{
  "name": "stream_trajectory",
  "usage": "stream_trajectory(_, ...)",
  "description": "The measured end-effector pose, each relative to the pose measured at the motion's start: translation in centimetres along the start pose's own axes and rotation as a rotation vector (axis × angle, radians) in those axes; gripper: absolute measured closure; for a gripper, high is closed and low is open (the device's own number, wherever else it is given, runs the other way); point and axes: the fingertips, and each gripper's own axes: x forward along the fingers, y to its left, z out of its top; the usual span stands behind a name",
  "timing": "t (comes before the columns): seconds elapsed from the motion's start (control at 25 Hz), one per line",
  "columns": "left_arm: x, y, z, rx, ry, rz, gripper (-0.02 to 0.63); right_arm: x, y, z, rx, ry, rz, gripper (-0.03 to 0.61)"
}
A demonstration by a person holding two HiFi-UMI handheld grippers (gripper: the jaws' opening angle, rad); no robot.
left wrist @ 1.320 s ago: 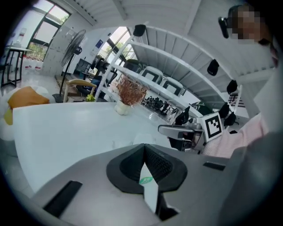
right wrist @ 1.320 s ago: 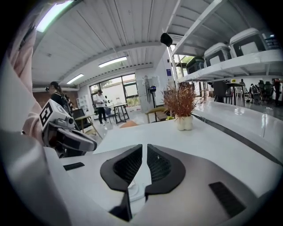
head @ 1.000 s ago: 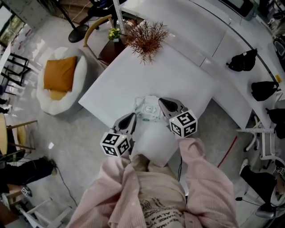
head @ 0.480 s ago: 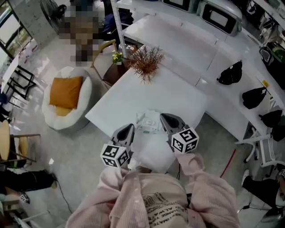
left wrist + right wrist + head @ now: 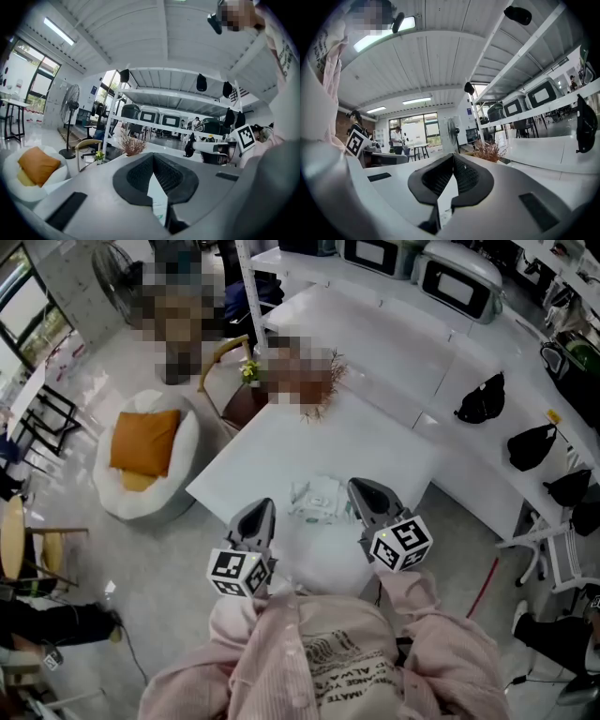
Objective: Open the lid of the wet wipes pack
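Observation:
The wet wipes pack, white and crumpled, lies near the front edge of the white table with its lid down. My left gripper hangs in the air just left of the pack, with its jaws together and nothing between them. My right gripper hovers just right of the pack, also shut and empty. Neither touches the pack. In the left gripper view the jaws meet at the tips and look level out into the room. The right gripper view shows its jaws closed the same way.
A dried plant, partly under a mosaic patch, stands at the table's far corner beside a wooden chair. A white beanbag with an orange cushion sits on the floor at left. Black bags lie on the long counter at right.
Both grippers have lifted up and away from the pack, towards the camera. The pack stays on the table. The head view has tilted to show more of the room.

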Motion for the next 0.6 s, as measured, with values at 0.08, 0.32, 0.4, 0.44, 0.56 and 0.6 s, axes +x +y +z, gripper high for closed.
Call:
stream_trajectory(0.08,-0.2,0.4,0.5,0.005,-0.013,0.015,0.614,-0.2,-0.1,0.7,-0.003,-0.02,-0.005,0.577)
stream_trajectory(0.32,-0.5,1.3,1.0,0.044,-0.013,0.056,0.614,-0.7,0.1,1.7,-0.013,-0.04,-0.01,0.578)
stream_trajectory(0.4,-0.5,1.6,1.1,0.05,-0.019,0.063,0.614,-0.7,-0.2,1.7,-0.009,-0.044,-0.025,0.578)
stream_trajectory(0.44,-0.5,1.7,1.1,0.051,-0.021,0.066,0.614,-0.7,-0.4,1.7,-0.01,-0.048,-0.038,0.578)
stream_trajectory(0.56,-0.6,2.2,1.3,0.045,-0.022,0.084,0.614,-0.7,-0.8,1.9,-0.016,-0.055,-0.064,0.578)
stream_trajectory(0.6,-0.7,2.3,1.4,0.046,-0.023,0.09,0.614,-0.6,-0.9,1.9,-0.015,-0.057,-0.068,0.578)
